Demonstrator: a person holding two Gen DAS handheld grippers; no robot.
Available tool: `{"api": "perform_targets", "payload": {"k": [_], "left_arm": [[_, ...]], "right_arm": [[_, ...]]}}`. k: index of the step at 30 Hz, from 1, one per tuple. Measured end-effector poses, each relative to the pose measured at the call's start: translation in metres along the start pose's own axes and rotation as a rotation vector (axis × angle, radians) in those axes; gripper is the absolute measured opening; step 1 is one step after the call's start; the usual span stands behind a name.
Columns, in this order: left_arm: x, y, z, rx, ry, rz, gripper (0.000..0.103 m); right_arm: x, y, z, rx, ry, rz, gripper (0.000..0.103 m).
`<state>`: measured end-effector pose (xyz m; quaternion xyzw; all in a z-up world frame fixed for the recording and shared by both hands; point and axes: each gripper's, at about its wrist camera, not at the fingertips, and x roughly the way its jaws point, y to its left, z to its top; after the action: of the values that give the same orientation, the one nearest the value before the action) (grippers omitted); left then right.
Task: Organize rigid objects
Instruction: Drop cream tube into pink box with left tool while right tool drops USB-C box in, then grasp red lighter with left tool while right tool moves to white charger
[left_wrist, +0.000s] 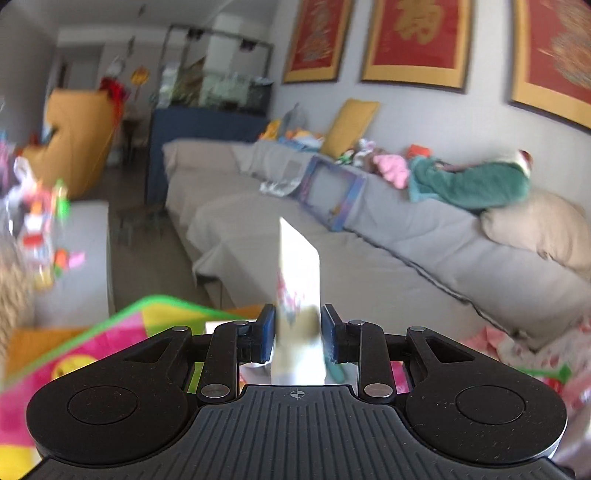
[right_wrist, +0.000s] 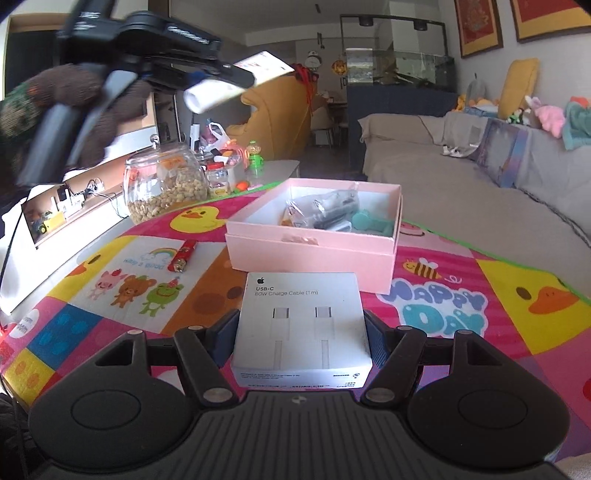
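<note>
On the colourful cartoon play mat (right_wrist: 443, 302) stands an open pink cardboard box (right_wrist: 314, 243) with packets inside; a small red lighter (right_wrist: 183, 255) lies left of it and a round glass jar of pellets (right_wrist: 164, 184) behind. The right gripper (right_wrist: 301, 332) pinches a flat white cable carton (right_wrist: 301, 328) just before the box. The left gripper (left_wrist: 298, 332), raised high, clamps a thin white printed carton (left_wrist: 298, 280).

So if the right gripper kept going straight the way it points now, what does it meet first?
Probably the pink box. The right gripper holds the white USB-C cable box just above the mat, aimed at the pink box's near wall, so the held box's front edge would touch first. Depth is uncertain.
</note>
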<state>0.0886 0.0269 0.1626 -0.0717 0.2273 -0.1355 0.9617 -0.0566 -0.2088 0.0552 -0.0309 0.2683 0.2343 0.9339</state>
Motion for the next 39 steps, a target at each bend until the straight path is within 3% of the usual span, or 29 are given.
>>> {"api": "perform_targets", "payload": {"k": [6,10,13,16,19,21,23,25,30,34,39], "left_arm": [[-0.005,0.038,-0.054,-0.118,0.077,0.058,0.029],[-0.032,0.056,-0.105,-0.125,0.152,0.099,0.029],[-0.049,0.064,-0.137,-0.115,0.206,0.141,0.029],[-0.057,0.074,-0.159,-0.171,0.248,0.134,0.029],[-0.057,0.080,-0.171,-0.196,0.274,0.132,0.029],[-0.057,0.081,-0.173,-0.197,0.278,0.155,0.029],[-0.063,0.082,-0.174,-0.189,0.260,0.169,0.029],[-0.068,0.084,-0.176,-0.190,0.249,0.164,0.029],[-0.063,0.087,-0.176,-0.214,0.258,0.168,0.029],[-0.056,0.087,-0.171,-0.239,0.240,0.197,0.029],[-0.056,0.088,-0.161,-0.265,0.191,0.269,0.029]], "right_arm": [[0.016,-0.015,-0.004,0.039,0.048,-0.025,0.069],[0.020,-0.017,0.008,0.042,0.039,-0.049,0.069],[0.018,-0.022,0.037,0.059,-0.030,-0.089,0.069],[0.021,-0.026,0.077,0.076,-0.118,-0.127,0.069],[0.035,-0.033,0.123,0.115,-0.224,-0.101,0.070],[0.051,-0.033,0.146,0.110,-0.250,-0.147,0.086],[0.065,-0.026,0.155,0.064,-0.234,-0.232,0.086],[0.069,-0.022,0.147,0.030,-0.213,-0.231,0.086],[0.070,-0.010,0.087,-0.004,-0.033,-0.055,0.086],[0.078,0.013,0.044,-0.092,0.079,-0.004,0.086],[0.101,0.029,0.022,-0.089,0.134,0.013,0.086]]}}
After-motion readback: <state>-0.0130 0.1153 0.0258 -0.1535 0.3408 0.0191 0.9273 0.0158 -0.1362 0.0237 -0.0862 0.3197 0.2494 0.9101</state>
